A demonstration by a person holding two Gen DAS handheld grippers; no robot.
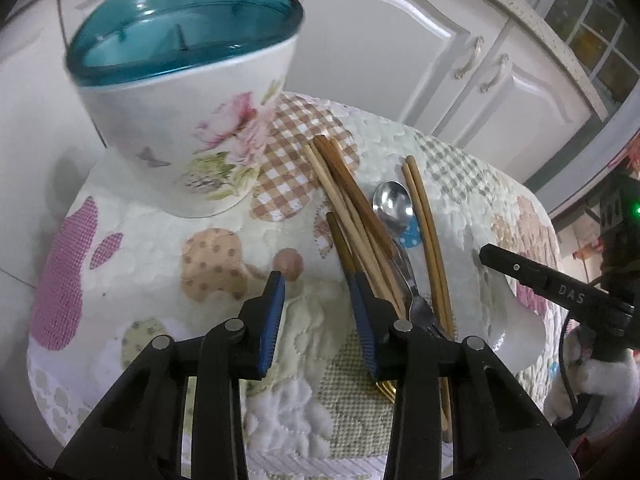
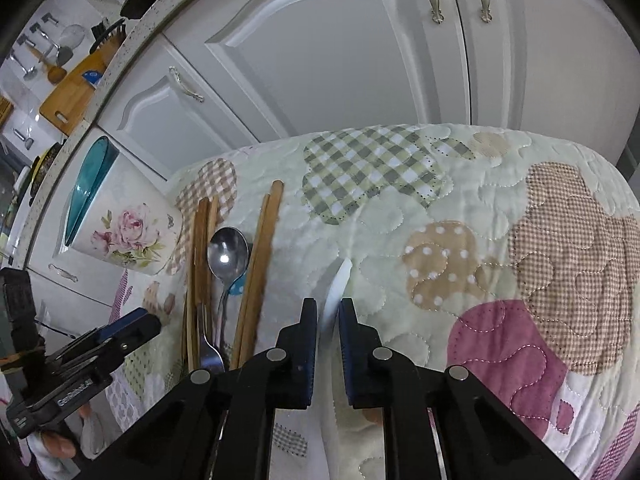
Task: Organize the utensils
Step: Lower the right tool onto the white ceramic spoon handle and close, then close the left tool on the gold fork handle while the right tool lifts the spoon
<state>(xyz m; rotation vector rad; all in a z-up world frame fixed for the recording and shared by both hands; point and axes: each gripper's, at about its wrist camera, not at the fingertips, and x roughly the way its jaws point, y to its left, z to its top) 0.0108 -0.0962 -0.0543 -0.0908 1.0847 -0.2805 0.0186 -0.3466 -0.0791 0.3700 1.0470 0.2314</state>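
A white floral utensil holder (image 1: 192, 128) with a teal rim stands at the back left of the quilted table; it also shows in the right wrist view (image 2: 124, 232). Several wooden chopsticks (image 1: 352, 216), a metal spoon (image 1: 394, 204) and a fork (image 1: 420, 308) lie together on the cloth. My left gripper (image 1: 318, 292) is open, low over the cloth just left of the pile, its right finger touching the chopsticks. My right gripper (image 2: 328, 312) is shut on the rim of a white plate (image 2: 336, 292), seen edge-on; the plate also shows in the left wrist view (image 1: 520, 332).
The quilted patchwork cloth (image 2: 480, 240) covers the small table. White cabinet doors (image 2: 320, 60) stand close behind. A countertop with a cutting board (image 2: 72, 92) and hanging tools is at the upper left of the right wrist view.
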